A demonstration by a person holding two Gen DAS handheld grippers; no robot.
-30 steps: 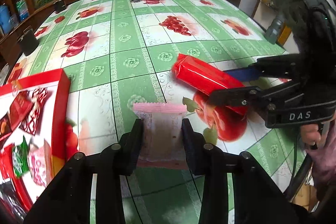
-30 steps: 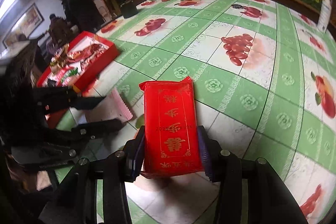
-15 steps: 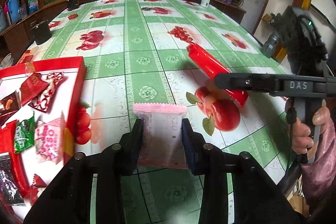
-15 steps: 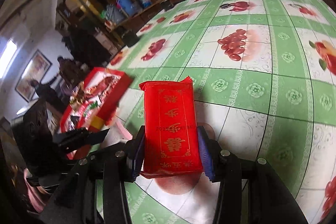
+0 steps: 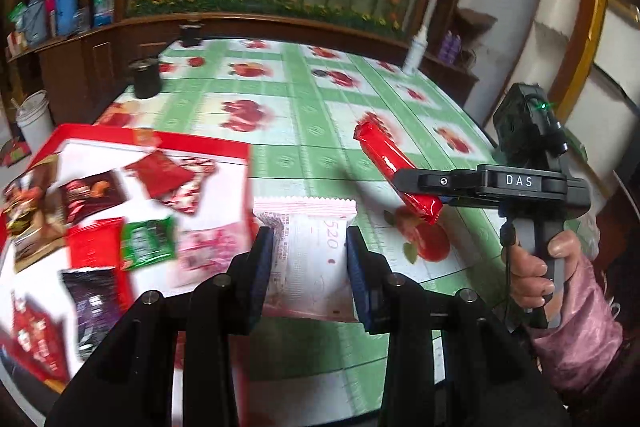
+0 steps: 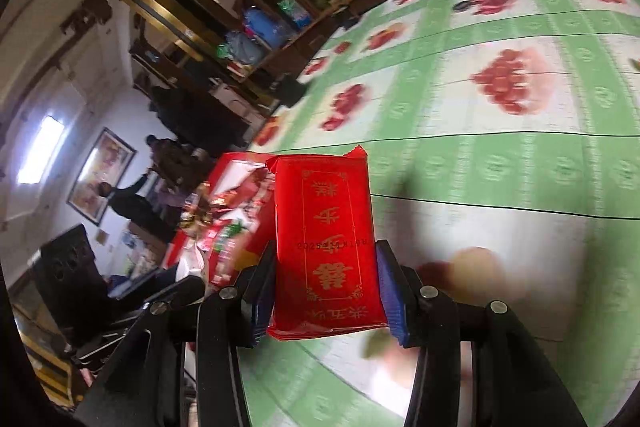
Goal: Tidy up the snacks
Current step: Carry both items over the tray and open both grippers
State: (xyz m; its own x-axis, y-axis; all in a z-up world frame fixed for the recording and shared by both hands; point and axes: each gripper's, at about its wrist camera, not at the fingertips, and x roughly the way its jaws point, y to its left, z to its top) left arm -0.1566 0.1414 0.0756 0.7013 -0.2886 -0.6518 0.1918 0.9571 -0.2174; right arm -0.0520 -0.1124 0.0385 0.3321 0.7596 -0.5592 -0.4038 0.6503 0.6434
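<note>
Left wrist view: left tool [image 5: 308,259] clamps a pink wafer packet [image 5: 306,247] above the table [image 5: 304,131], beside the red tray [image 5: 248,163] already holding several snacks; right wrist view: right tool [image 6: 326,287] clamps a red snack bar [image 6: 326,239]; neither yet placed.

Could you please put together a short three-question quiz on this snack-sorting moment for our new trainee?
1. True or false: the left gripper is shut on the pink packet.
2. What does the right gripper hold? A) green packet B) red packet C) nothing
3. Fill in: the sorted snacks lie in the red ____, left of the pink packet.

Key: 1 true; 2 B; 3 tray.
</note>
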